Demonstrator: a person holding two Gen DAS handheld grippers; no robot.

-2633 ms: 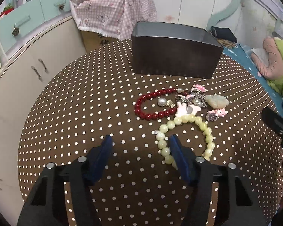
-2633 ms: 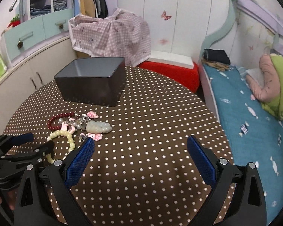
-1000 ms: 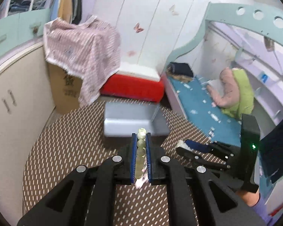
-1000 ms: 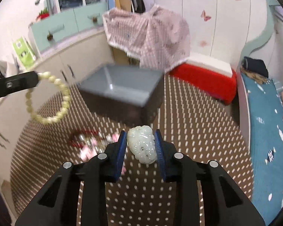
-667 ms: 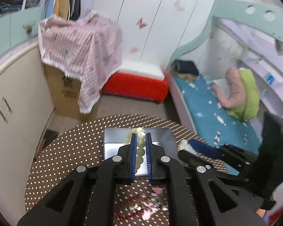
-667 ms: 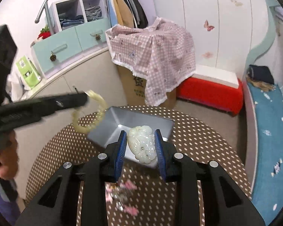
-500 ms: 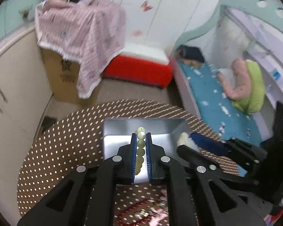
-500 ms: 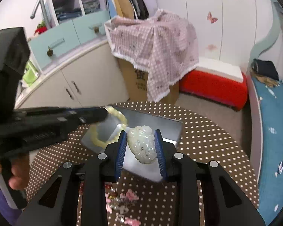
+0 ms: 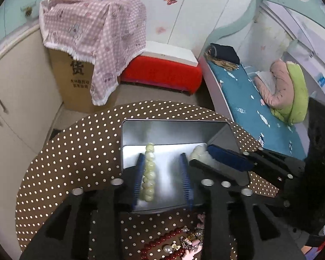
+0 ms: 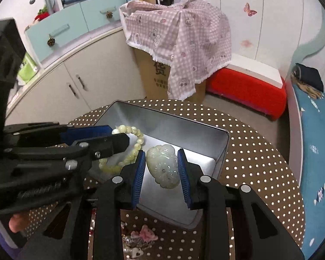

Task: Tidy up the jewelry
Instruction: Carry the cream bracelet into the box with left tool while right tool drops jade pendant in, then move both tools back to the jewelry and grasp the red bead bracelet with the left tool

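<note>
A grey metal box (image 9: 173, 127) (image 10: 218, 149) stands open on the dotted brown table. My left gripper (image 9: 163, 164) hangs over the box with its jaws apart; the pale green bead bracelet (image 9: 149, 173) (image 10: 127, 149) lies against its left finger. My right gripper (image 10: 161, 166) is also over the box, jaws spread, with the pale jade pendant (image 10: 163, 165) (image 9: 200, 153) between them, no longer pinched. A red bead bracelet (image 9: 160, 242) and pink charms (image 10: 146, 235) lie on the table in front of the box.
The round table (image 9: 75, 151) has its edge just past the box. Beyond stand cream cabinets (image 10: 93, 73), a cardboard box under a pink checked cloth (image 9: 93, 32), a red bench (image 9: 162, 71) and a bed (image 9: 249, 99).
Both grippers came down over the box and opened. The bracelet and the jade pendant, clamped half a second ago, now sit loose between the spread jaws.
</note>
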